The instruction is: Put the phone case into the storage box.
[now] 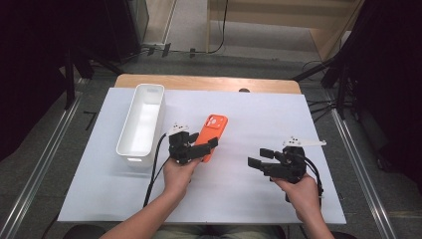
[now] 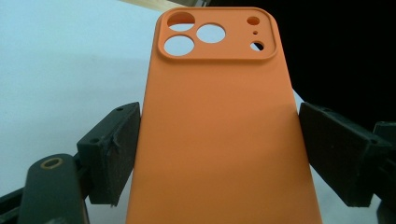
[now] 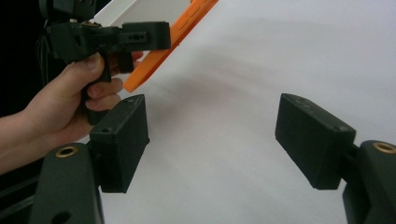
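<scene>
An orange phone case with camera cut-outs is tilted up off the white sheet near the table's middle. My left gripper is shut on its lower part. In the left gripper view the two pads press the case on both long sides, camera holes at the far end. My right gripper hovers at the right, apart from the case, jaws open with nothing between them. The right gripper view also takes in the left hand, the left gripper and the case's edge.
A long white bin stands empty just left of the left gripper, lengthwise toward the table's far side. The white sheet covers a wooden table. Black stands and cables lie on the floor beyond the table's edges.
</scene>
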